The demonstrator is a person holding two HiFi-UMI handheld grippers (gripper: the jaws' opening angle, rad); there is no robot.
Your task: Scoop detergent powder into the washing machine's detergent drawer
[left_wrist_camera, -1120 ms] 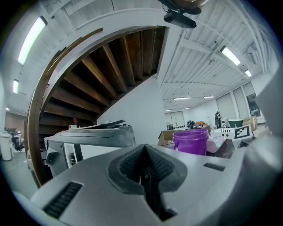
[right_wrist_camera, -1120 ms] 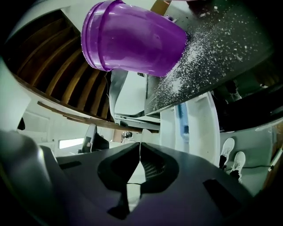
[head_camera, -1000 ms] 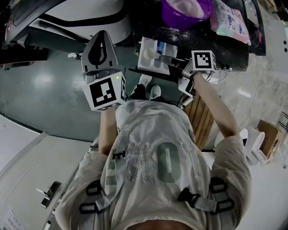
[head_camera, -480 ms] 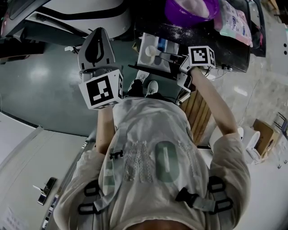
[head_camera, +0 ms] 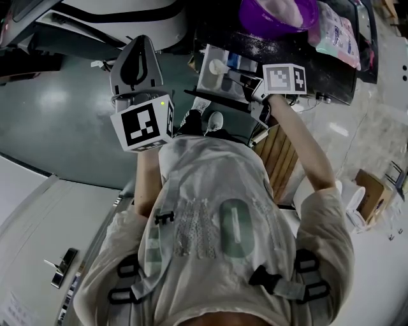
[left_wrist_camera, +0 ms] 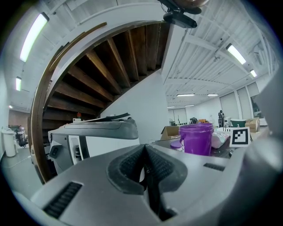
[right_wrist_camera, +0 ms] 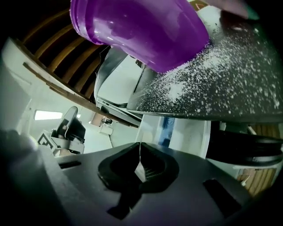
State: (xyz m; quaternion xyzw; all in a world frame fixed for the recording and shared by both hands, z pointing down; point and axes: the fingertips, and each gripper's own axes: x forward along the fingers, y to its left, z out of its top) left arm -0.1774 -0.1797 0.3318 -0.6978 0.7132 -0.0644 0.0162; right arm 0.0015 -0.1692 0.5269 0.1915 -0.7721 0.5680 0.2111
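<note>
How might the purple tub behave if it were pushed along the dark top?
The purple tub looks like moulded plastic, so it is probably stiff. It holds white powder, so it is likely bottom-heavy and slow to tip. Spilled grains cover the dark top beside it, so it may slide rather easily.

Purple tub, white scoop, dark counter speckled white — black-and-white squares (marker pattern) on the left tool.
</note>
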